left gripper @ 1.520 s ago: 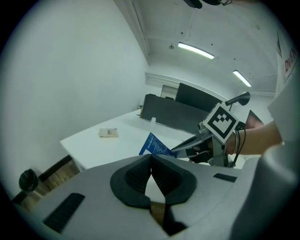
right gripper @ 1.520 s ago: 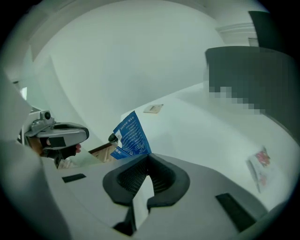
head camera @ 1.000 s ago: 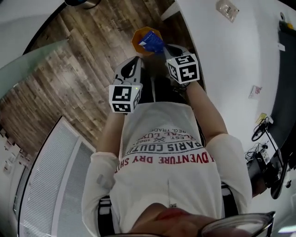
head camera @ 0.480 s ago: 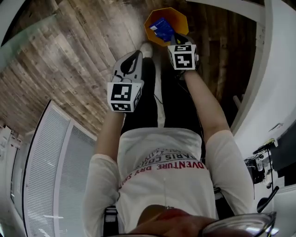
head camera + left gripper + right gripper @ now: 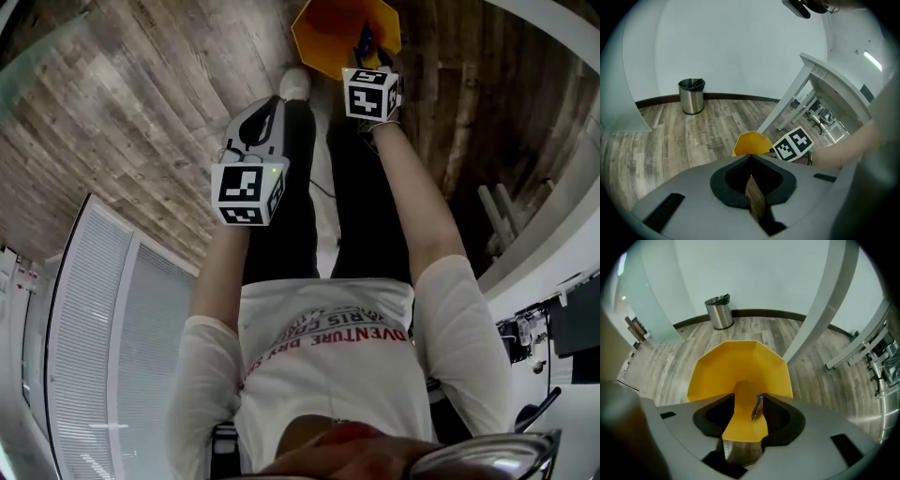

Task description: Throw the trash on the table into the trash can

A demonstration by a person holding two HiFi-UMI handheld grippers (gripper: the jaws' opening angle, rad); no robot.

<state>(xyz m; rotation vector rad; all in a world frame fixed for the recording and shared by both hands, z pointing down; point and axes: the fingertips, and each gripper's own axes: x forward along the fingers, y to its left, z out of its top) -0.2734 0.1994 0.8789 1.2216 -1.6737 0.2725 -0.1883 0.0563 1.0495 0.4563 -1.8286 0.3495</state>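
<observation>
Trash here means the blue wrapper. It hangs edge-on between the jaws of my right hand-held gripper, just beside the pad on that view's right. I cannot tell whether it is dropping free or clinging there. Those jaws have just been opening and now stand wide apart, pressing on nothing.

Directly beneath is the yellow trash can, and its mouth fills the gap between the jaws, so I judge the release well placed. To finish this step cleanly I would hold the gripper pointing down over the middle of the can until the wrapper is plainly clear of the pad. If it sticks, a small shake above the opening should free it, and lifting away risks dropping it on the floor.

My left hand-held gripper has its jaws together and carries nothing. It sits near the can, and I would keep it off the rim. Farther off are a steel bin by the wall and the white surface.
</observation>
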